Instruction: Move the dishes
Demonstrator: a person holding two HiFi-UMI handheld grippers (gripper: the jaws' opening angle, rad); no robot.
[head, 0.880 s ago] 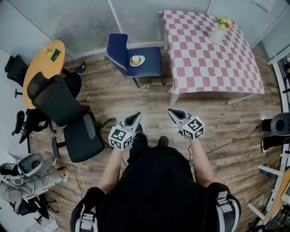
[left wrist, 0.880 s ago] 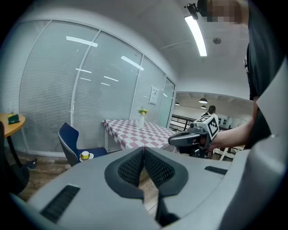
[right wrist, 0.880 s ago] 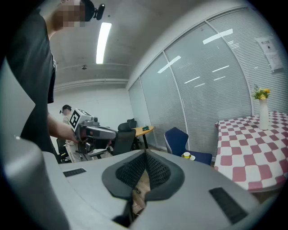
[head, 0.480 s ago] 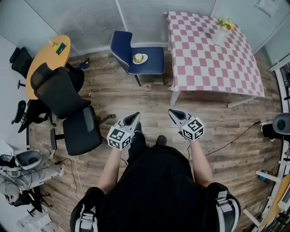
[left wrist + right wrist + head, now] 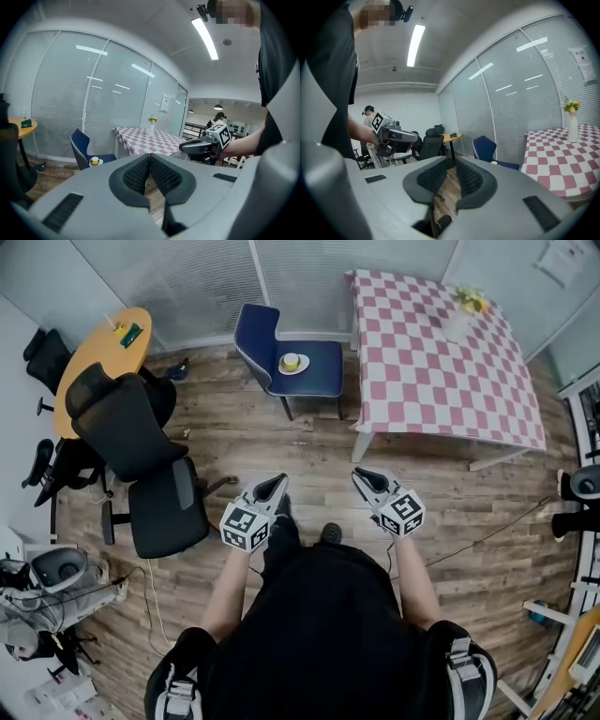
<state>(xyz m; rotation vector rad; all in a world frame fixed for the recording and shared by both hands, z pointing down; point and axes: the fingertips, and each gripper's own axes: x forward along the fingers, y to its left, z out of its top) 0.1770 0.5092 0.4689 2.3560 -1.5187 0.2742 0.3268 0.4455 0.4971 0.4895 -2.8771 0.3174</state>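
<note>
A yellow cup on a white saucer (image 5: 292, 363) rests on the seat of a blue chair (image 5: 314, 371) at the far side of the wooden floor; the left gripper view also shows the cup (image 5: 95, 161). My left gripper (image 5: 279, 481) and my right gripper (image 5: 360, 473) hang side by side in front of my body, well short of the chair. Both are shut with nothing between their jaws. In the left gripper view the left gripper (image 5: 150, 157) shows its pads meeting. In the right gripper view the right gripper (image 5: 453, 161) has its tips touching.
A table with a pink-and-white checked cloth (image 5: 441, 352) stands right of the chair and carries a vase of flowers (image 5: 459, 317). Black office chairs (image 5: 141, 456) and a round orange table (image 5: 94, 362) fill the left. A cable (image 5: 497, 531) lies on the floor at right.
The head view has shifted a little, so the chair and tables sit slightly further right in the picture. Both grippers keep the same place and stay shut.
</note>
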